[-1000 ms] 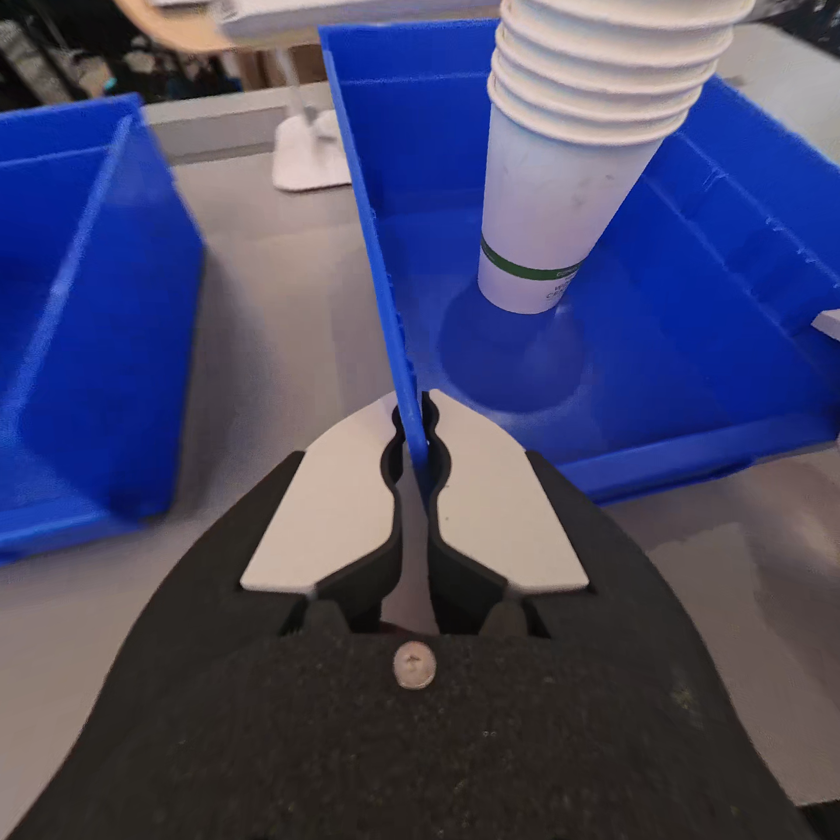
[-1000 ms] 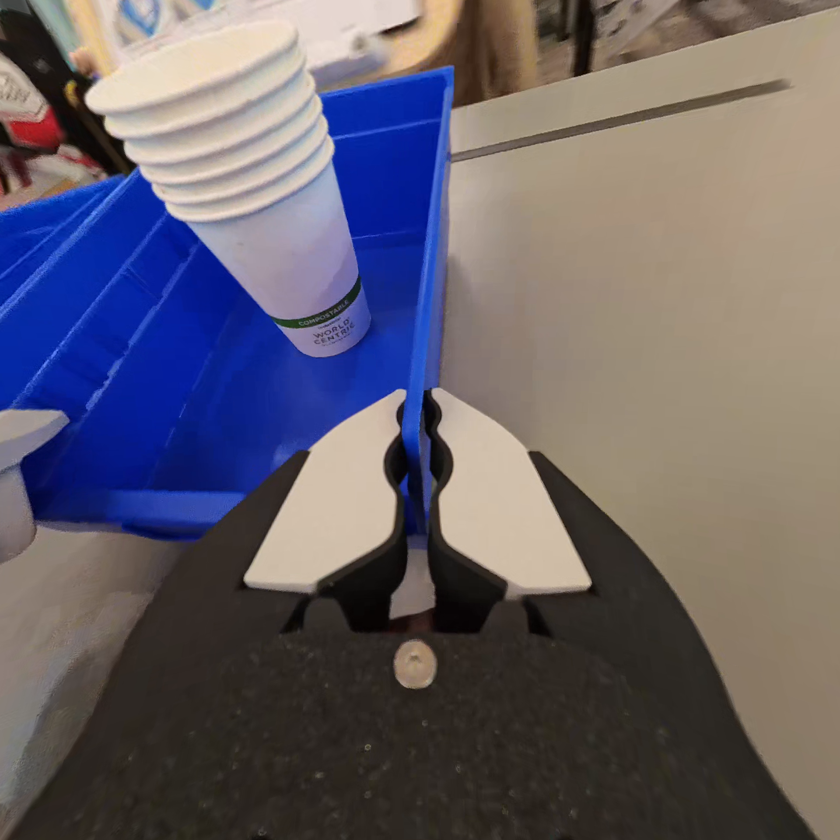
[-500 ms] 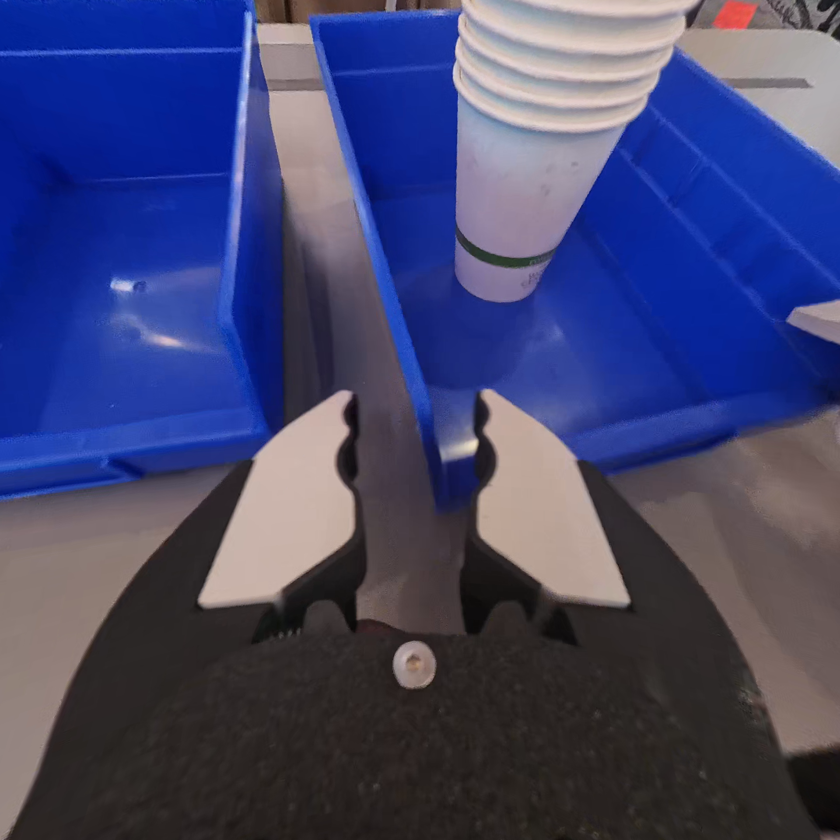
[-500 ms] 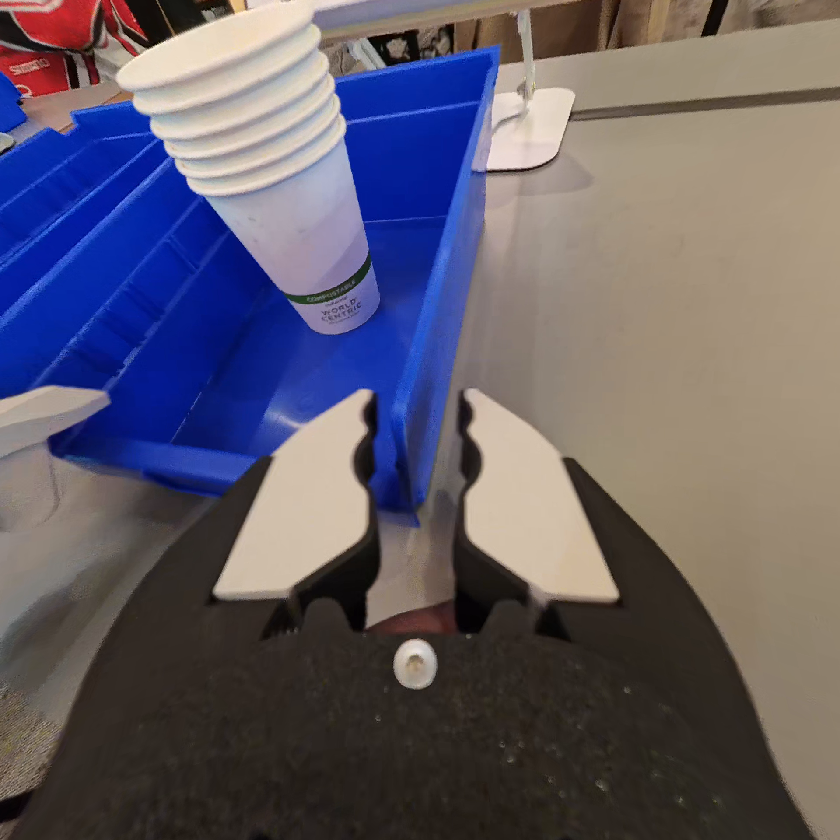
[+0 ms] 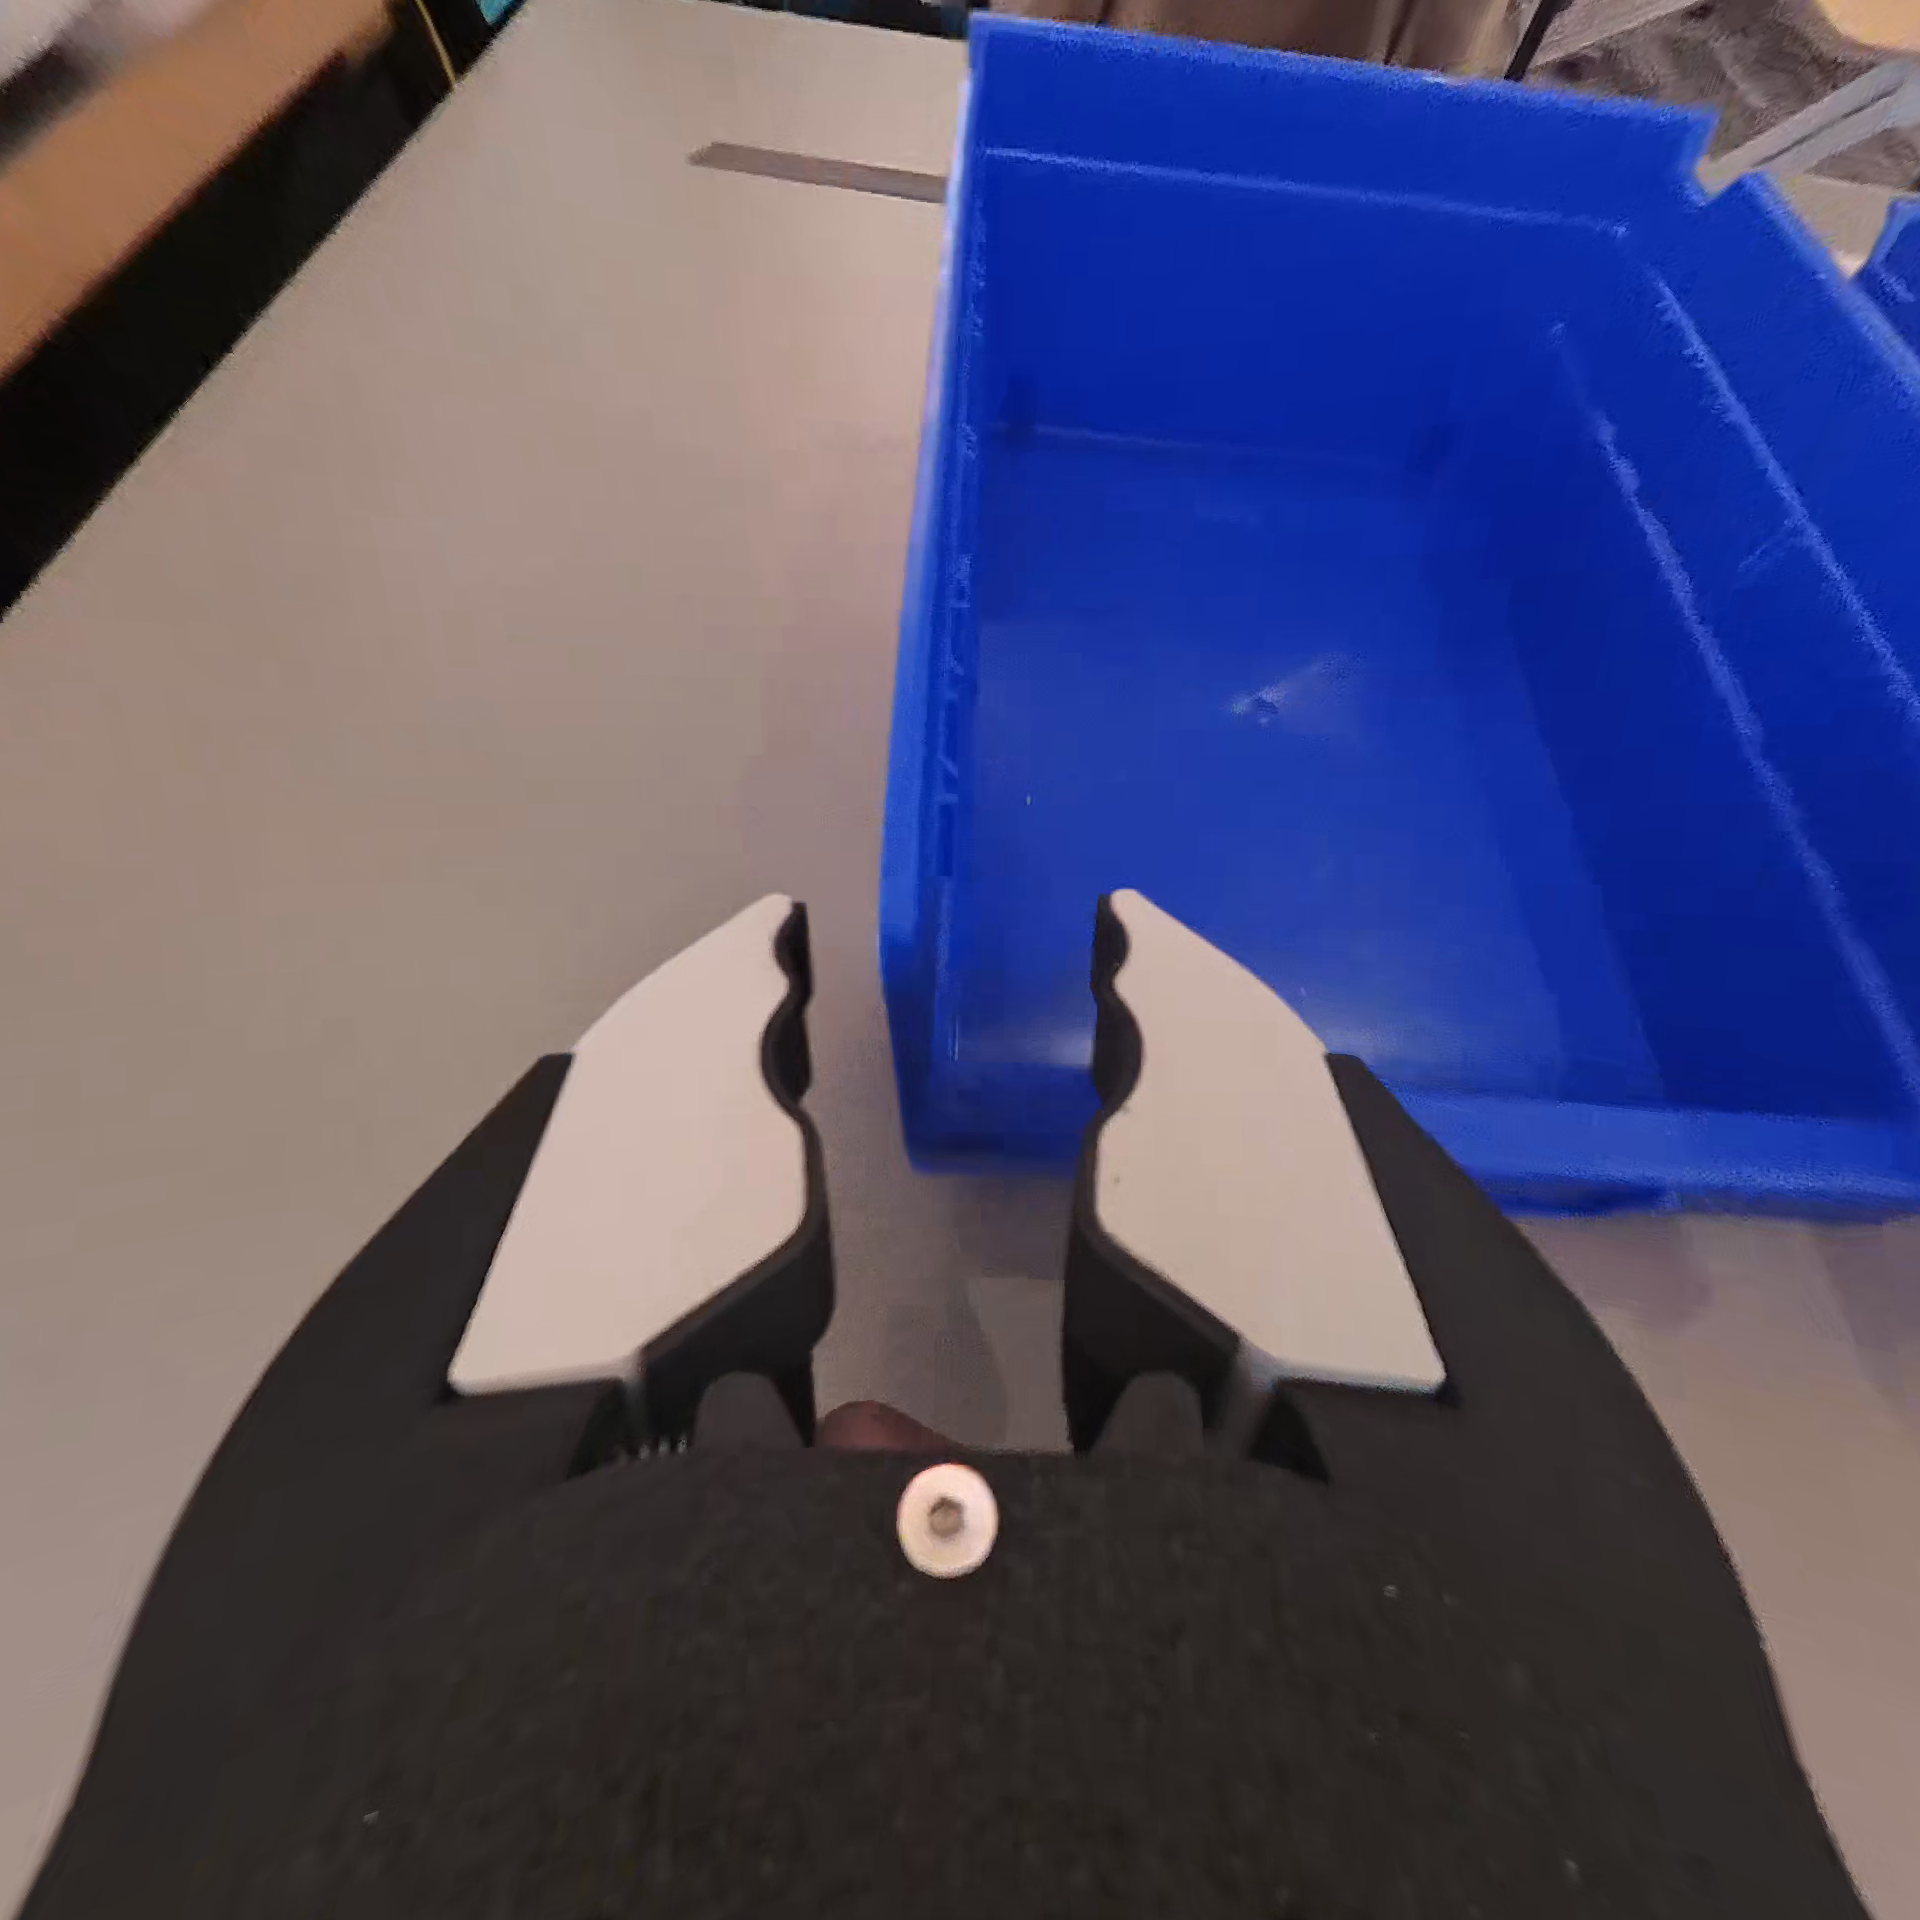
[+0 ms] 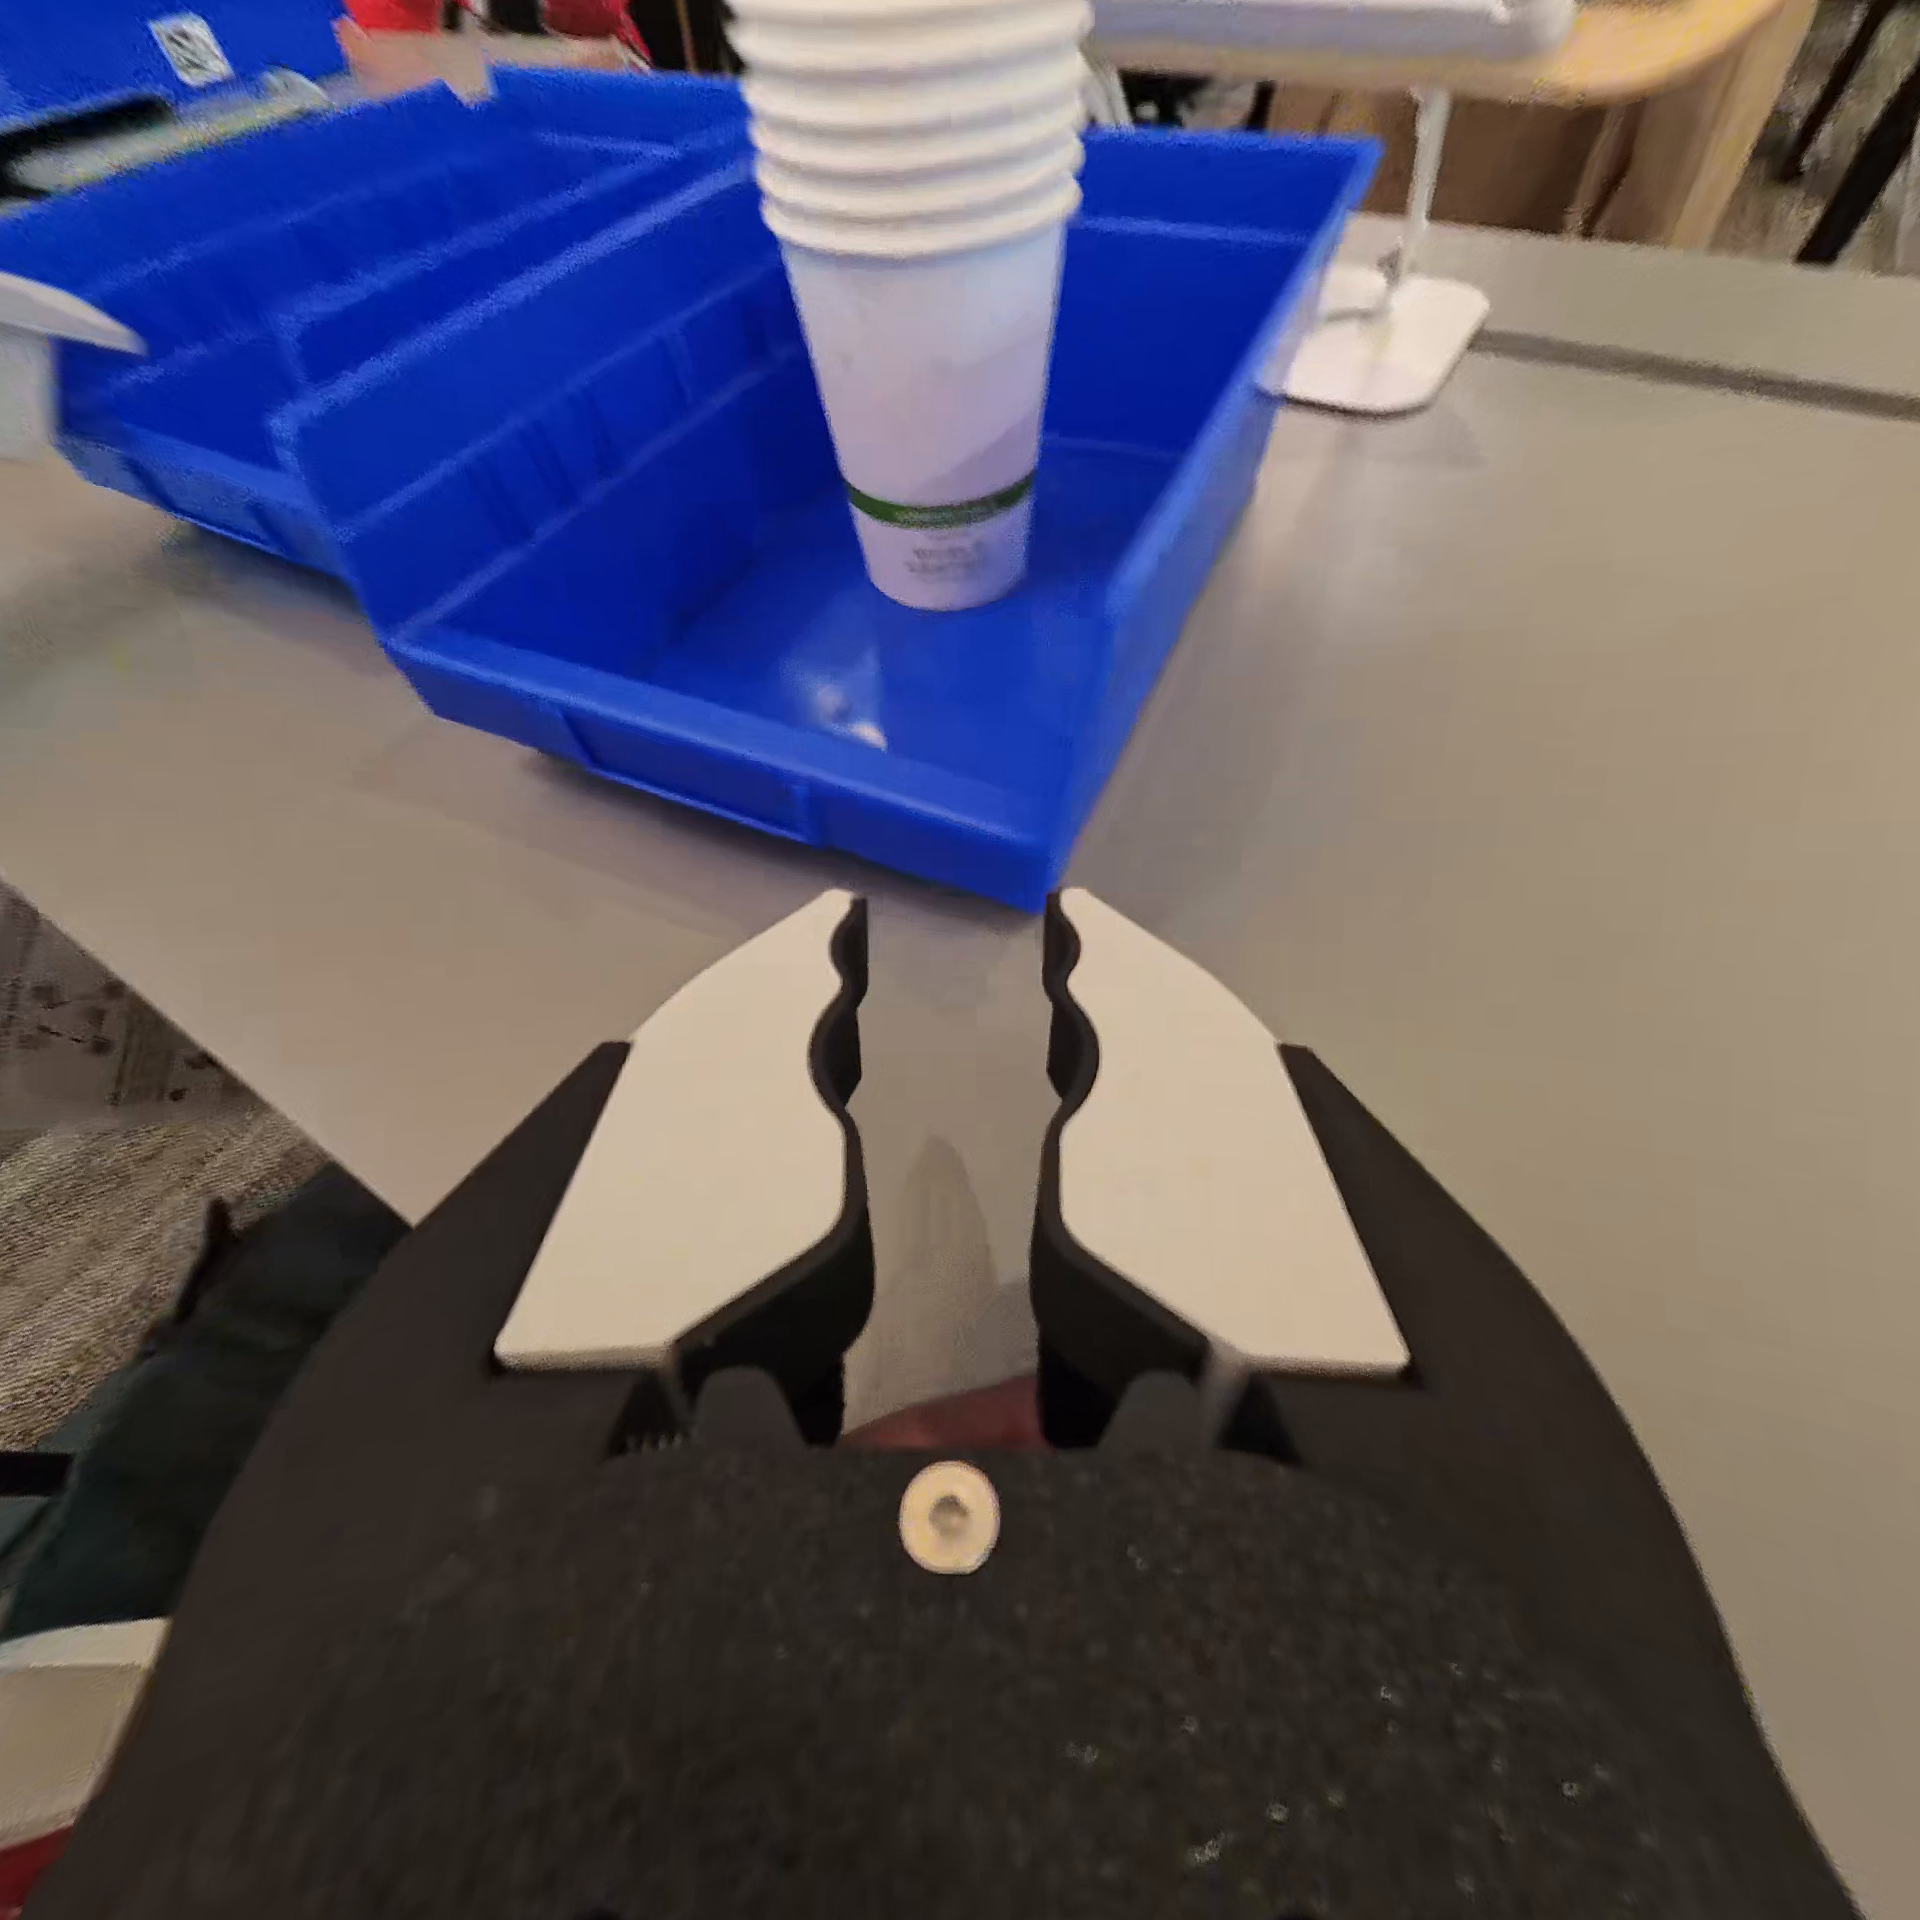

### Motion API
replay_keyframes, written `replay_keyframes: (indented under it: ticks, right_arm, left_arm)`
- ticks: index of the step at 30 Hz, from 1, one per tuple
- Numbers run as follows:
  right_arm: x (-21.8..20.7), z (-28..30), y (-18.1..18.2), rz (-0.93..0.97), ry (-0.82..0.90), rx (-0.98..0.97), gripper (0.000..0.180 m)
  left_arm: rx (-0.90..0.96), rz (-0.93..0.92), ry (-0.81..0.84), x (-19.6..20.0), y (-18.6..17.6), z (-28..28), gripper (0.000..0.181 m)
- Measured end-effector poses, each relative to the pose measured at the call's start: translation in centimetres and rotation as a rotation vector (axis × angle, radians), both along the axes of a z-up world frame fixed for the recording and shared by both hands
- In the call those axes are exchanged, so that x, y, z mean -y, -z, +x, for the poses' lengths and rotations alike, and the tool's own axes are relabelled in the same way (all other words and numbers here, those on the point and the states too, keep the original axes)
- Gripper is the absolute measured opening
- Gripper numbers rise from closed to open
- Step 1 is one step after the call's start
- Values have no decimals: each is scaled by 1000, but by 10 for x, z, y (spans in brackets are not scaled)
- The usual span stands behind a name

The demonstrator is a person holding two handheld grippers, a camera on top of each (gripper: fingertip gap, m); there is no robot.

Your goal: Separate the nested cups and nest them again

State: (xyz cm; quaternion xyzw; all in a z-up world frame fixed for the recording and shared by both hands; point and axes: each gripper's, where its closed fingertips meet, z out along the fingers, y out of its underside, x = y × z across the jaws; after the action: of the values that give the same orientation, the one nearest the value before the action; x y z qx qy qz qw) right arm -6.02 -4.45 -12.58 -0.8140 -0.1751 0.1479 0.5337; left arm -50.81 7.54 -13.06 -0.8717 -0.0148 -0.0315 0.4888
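Note:
A stack of several nested white paper cups [image 6: 925, 353] with a green band stands upright in a blue bin [image 6: 727, 769] in the right wrist view. My right gripper [image 6: 954, 909] is open and empty, just short of that bin's near right corner. In the left wrist view an empty blue bin [image 5: 1351, 727] lies ahead. My left gripper [image 5: 945, 914] is open and empty, its jaws either side of this bin's near left corner without gripping it. The cups do not show in the left wrist view.
Both bins sit on a grey table [image 5: 416, 623]. A second blue bin [image 6: 208, 291] lies left of the cup bin. A white stand base [image 6: 1371, 353] sits behind the cup bin. The other gripper's tip [image 6: 42, 343] shows at far left. The table's near edge [image 6: 208, 997] drops to the floor.
Both grippers went from shut on the cup bin's side walls to open and let go. The left one swung left to the empty bin; the right one drew back from the cup bin.

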Motion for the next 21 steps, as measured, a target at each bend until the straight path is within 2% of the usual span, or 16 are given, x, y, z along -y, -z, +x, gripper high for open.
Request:
replay_keyframes:
  ticks: [2,3,4,8,13,17,20,21]
  right_arm:
    - [3,-20,-8,7,-36,-14,32]
    - [3,-32,-9,-1,-57,-20,32]
    - [4,-45,-7,-20,-80,-25,32]
    - [7,-121,9,-116,-227,6,33]
    - [6,-210,20,-122,-341,58,36]
    - [6,-246,12,-70,-352,18,48]
    - [5,-253,13,-71,-323,9,59]
    - [4,-250,9,-77,-300,-25,52]
  left_arm:
    - [-10,-9,11,-12,5,-2,31]
    - [-12,4,27,-14,3,0,11]
    - [-13,14,29,-13,2,1,3]
    - [-16,3,-31,14,2,5,2]
    - [-9,26,-144,91,2,11,3]
    - [-9,51,-216,155,2,23,3]
    - [-14,61,-224,186,2,39,4]
    - [-31,67,-229,192,2,44,4]
